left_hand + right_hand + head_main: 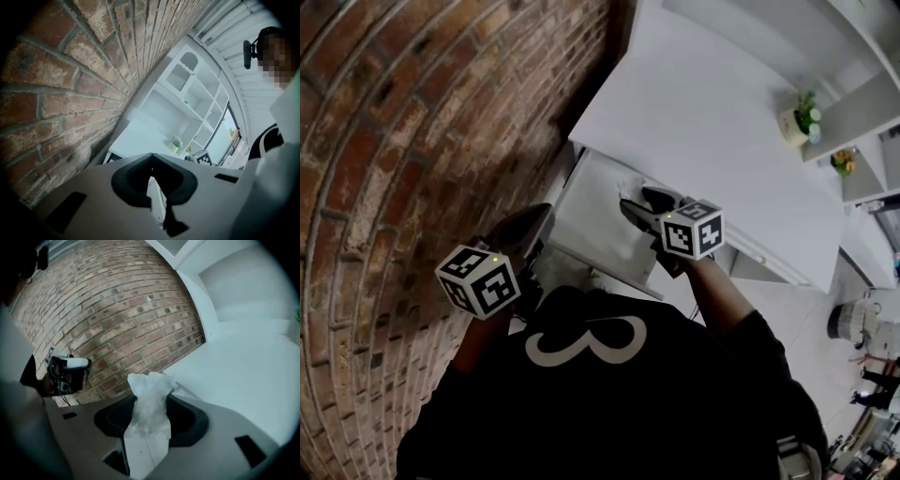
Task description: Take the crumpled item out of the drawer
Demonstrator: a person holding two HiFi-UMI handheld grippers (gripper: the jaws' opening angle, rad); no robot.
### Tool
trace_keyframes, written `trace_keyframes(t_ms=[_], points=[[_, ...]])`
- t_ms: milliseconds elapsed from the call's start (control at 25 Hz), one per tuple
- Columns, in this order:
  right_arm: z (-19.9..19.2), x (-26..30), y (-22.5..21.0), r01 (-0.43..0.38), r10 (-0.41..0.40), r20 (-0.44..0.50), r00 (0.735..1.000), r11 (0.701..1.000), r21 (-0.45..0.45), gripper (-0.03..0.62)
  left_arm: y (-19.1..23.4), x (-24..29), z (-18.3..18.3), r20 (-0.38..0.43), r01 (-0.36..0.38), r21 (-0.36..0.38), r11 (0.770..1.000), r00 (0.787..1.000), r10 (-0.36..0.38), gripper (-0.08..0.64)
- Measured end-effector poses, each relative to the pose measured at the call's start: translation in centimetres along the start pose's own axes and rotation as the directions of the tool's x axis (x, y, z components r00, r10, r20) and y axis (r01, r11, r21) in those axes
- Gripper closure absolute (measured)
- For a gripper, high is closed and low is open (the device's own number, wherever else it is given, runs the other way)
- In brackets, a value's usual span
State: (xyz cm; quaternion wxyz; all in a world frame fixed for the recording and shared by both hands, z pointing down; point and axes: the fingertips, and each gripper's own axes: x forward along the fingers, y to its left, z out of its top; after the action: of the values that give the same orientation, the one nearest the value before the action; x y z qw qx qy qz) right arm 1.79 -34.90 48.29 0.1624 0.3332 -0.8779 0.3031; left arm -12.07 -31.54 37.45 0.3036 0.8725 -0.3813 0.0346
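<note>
- My right gripper (149,399) is closed on the white wad (150,392). Both jaws press on it, one from each side.
- The top of the wad sticks out past the jaw tips. It looks thin and crinkly.
- From my head camera, the right gripper (637,208) is over the open drawer (586,225), at its far edge. I cannot make out the wad from up there.
- The drawer is white and pulled out from the left end of the white desk (703,112).
- My left gripper (151,157) has its jaw tips touching. It holds nothing.
- From above, the left gripper (530,225) is on the near left, just beside the drawer and close to the brick wall (403,131). It is apart from the right gripper.
- A small plant (800,117) in a pot sits far to the right on the desk.
</note>
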Motion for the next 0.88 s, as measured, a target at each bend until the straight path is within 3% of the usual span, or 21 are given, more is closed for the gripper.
trace_keyframes(t_ms=[320,560,880], points=[[6.0,-6.2,5.4,-0.122,0.132,0.15,0.98,0.99,-0.07,0.371,-3.1,1.2,2.8,0.025,0.077,0.076,0.994,0.997,-0.079,0.558],[8.7,-8.9,7.4,-0.114,0.147,0.232,0.962,0.982,-0.149,0.371,-4.9,1.6,4.9,0.033,0.115,0.126,0.985,0.992,-0.12,0.558],[11.1,-12.2,9.0,-0.094,0.151,0.334,0.931,0.979,-0.182,0.373,-9.0,1.0,6.6,0.025,0.19,0.194,0.962,0.98,-0.199,0.558]])
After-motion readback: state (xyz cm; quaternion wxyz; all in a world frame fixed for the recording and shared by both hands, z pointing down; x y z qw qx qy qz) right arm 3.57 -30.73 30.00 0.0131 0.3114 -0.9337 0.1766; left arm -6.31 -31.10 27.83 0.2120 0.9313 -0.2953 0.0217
